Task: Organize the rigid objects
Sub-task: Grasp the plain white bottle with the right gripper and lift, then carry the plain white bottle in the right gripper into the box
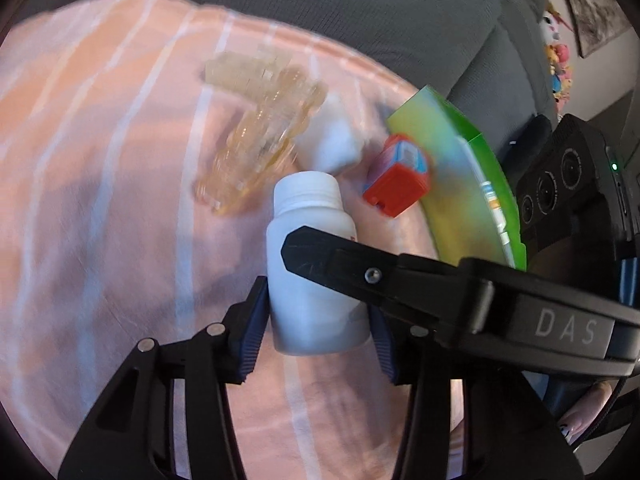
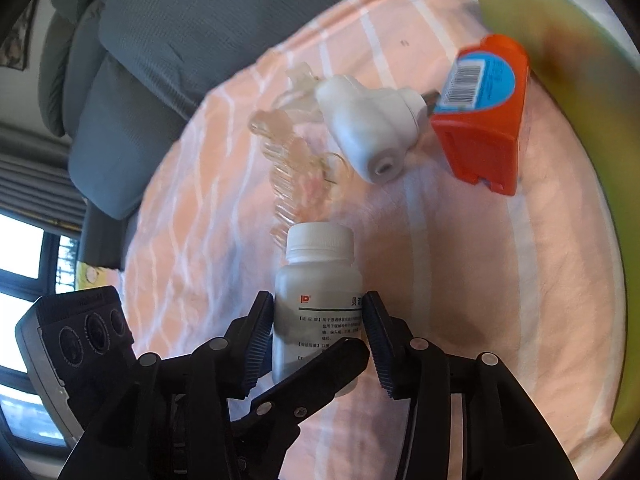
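A white plastic bottle [image 1: 308, 280] with a screw cap and a printed label [image 2: 316, 288] is held above the pink striped cloth [image 1: 100, 160]. My left gripper [image 1: 318, 312] is shut on its lower body, blue pads against both sides. My right gripper [image 2: 317, 300] flanks the same bottle, pads touching its sides. Each gripper's black finger [image 1: 320, 256] crosses the bottle in the other's view, as the left one's finger [image 2: 320, 372] does. On the cloth beyond lie a clear plastic hair clip [image 1: 260, 132], a white plug-like piece [image 2: 368, 128] and an orange box [image 2: 484, 128] with a blue barcode label.
A green and yellow flat box [image 1: 460, 168] stands on edge at the cloth's right side, close to the orange box. A grey sofa [image 1: 320, 8] rises behind the cloth. A window [image 2: 24, 264] shows at the left of the right wrist view.
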Demonstrator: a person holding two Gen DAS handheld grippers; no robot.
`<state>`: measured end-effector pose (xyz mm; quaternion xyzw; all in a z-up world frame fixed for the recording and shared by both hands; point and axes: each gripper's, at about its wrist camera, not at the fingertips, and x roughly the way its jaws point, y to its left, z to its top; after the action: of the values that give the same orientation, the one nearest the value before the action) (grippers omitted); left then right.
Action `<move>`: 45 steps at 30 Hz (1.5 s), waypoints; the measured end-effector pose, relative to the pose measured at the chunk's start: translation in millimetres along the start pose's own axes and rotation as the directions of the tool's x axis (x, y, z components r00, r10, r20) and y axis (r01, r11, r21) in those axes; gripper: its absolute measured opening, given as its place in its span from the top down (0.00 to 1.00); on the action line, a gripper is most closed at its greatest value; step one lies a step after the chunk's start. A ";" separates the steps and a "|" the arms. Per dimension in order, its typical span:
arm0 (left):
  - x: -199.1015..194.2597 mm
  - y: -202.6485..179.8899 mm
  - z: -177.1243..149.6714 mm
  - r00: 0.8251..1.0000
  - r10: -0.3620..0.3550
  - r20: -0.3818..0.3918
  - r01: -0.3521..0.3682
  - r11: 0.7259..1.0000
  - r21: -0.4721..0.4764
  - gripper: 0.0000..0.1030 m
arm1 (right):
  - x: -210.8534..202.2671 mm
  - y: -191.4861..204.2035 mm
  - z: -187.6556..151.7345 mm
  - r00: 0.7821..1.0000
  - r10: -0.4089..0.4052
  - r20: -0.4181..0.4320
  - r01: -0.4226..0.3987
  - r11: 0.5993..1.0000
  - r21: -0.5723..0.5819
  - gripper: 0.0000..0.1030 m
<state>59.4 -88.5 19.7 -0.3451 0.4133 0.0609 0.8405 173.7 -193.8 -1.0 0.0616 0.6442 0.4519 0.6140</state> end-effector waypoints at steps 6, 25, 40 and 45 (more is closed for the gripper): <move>-25.6 -32.9 4.5 0.996 -0.004 0.093 -0.006 0.994 0.111 0.56 | -35.7 16.4 -2.8 0.991 0.064 0.115 -0.058 0.997 -0.054 0.53; 19.5 -164.8 17.1 0.992 -0.112 0.062 0.083 0.930 0.359 0.56 | -151.5 -53.2 -14.0 0.929 0.080 0.360 -0.101 0.994 0.039 0.53; 74.7 -237.4 17.7 0.981 -0.179 -0.076 0.194 0.878 0.438 0.56 | -208.4 -122.9 -21.8 0.885 0.005 0.466 -0.125 0.966 0.225 0.53; 104.6 -242.8 20.7 0.964 -0.204 -0.169 0.255 0.884 0.390 0.56 | -211.5 -148.8 -20.5 0.893 -0.021 0.450 -0.123 0.950 0.287 0.53</move>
<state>235.1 -277.7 80.0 -0.2114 0.4240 -0.1483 0.8681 277.6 -425.3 53.3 0.2760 0.5461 0.3356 0.7163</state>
